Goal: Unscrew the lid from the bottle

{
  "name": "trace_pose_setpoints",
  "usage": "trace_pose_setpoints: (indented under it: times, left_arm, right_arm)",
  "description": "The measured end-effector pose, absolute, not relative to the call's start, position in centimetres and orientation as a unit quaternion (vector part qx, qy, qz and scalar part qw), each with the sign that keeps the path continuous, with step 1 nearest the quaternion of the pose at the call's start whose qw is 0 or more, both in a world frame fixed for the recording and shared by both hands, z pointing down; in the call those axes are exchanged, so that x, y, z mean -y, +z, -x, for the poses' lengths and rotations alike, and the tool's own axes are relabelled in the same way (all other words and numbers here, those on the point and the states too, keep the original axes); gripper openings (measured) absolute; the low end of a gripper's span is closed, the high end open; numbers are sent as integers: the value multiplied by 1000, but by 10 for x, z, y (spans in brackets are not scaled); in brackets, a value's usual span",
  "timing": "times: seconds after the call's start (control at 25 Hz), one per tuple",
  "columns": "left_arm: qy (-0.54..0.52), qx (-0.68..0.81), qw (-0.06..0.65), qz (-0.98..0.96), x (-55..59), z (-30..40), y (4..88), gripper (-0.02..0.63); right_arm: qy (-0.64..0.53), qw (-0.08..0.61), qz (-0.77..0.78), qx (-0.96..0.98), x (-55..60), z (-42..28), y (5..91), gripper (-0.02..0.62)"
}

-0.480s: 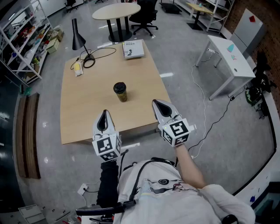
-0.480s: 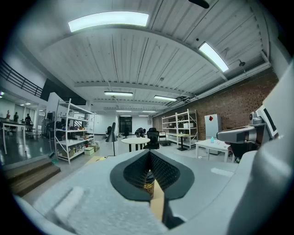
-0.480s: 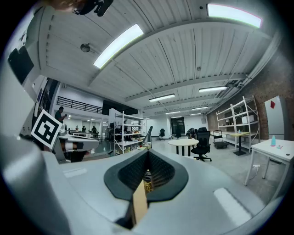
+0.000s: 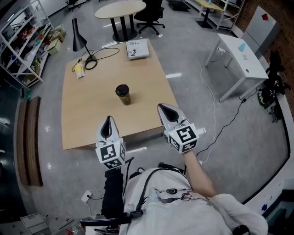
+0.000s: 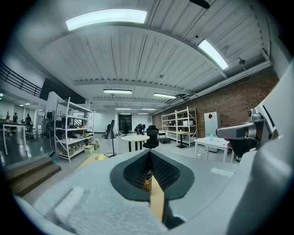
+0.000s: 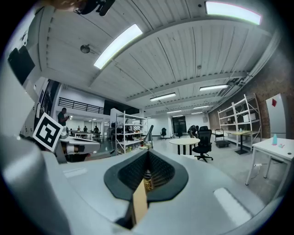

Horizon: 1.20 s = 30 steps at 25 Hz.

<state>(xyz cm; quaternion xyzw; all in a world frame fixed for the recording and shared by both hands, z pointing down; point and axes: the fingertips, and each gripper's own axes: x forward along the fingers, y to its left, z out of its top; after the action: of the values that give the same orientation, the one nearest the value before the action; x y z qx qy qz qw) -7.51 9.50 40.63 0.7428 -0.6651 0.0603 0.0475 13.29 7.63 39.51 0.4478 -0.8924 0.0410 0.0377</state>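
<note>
A small bottle [image 4: 122,95] with a black lid and a yellow-brown body stands upright near the middle of the wooden table [image 4: 92,119]. Both grippers hover side by side over the table's near edge, well short of the bottle. The left gripper [image 4: 108,124] is shut and holds nothing. The right gripper [image 4: 165,110] is also shut and holds nothing. In the left gripper view the bottle [image 5: 147,181] shows only as a sliver beyond the closed left gripper [image 5: 149,154]. The right gripper view gives the same narrow glimpse of the bottle [image 6: 147,180] past the right gripper [image 6: 148,154].
At the table's far end are a black desk lamp [image 4: 77,37], a coiled cable [image 4: 93,62], a small yellow object [image 4: 80,70] and a book [image 4: 138,48]. A round table [image 4: 120,9], a white desk [image 4: 242,56] and shelves [image 4: 20,43] stand around.
The table and bottle sit slightly higher and further left in the head view. Both grippers keep the same shut pose over the near edge.
</note>
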Motion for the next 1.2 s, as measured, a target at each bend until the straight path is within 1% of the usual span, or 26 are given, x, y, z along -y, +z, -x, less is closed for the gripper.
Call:
trace_pose_setpoints:
  times: [0.28,0.4,0.44,0.48,0.56,0.6,0.72,0.76,0.8,0.84,1.04,1.2]
  left_arm:
    - [107,679,89,-721,-92,85,464,3]
    - [99,672,96,-728,-87,83,481,5]
    - [90,660,92,-740,-83,79,485,20]
    - [86,648,88,-752,-78,75,490,137]
    - [87,634,95,-763,-66,72,508,213]
    - [90,629,106,-765,-61,73,519,237]
    - [117,608,135,-774,-42,74,561,364]
    - [128,598,141,-779,-33,73,575,441]
    - [138,587,146,-784,-24,72,590,494]
    - [148,577,150,-789,-14,70,604,565]
    - [230,516,153,-811,41,57,680,574]
    - [236,500,173,-815,91,53,721,574]
  right_arm:
    - [42,39,-421,905,-85,-155,391,-5]
    - [45,44,-406,912,-86,-163,393,-5]
    - [45,46,-402,914,-85,-165,395,-5]
    - [47,48,-399,915,-82,-166,397,-5]
    - [52,48,-396,915,-74,-166,402,-5]
    - [55,49,-395,916,-70,-165,405,-5]
    - [58,54,-389,918,-54,-155,408,-5]
    - [57,56,-389,918,-46,-151,408,-5]
    - [57,58,-389,918,-38,-147,408,-5]
    - [58,59,-390,917,-28,-143,409,-5]
    - [74,81,-409,906,28,-126,410,-5]
    - [83,108,-419,898,66,-109,411,-5]
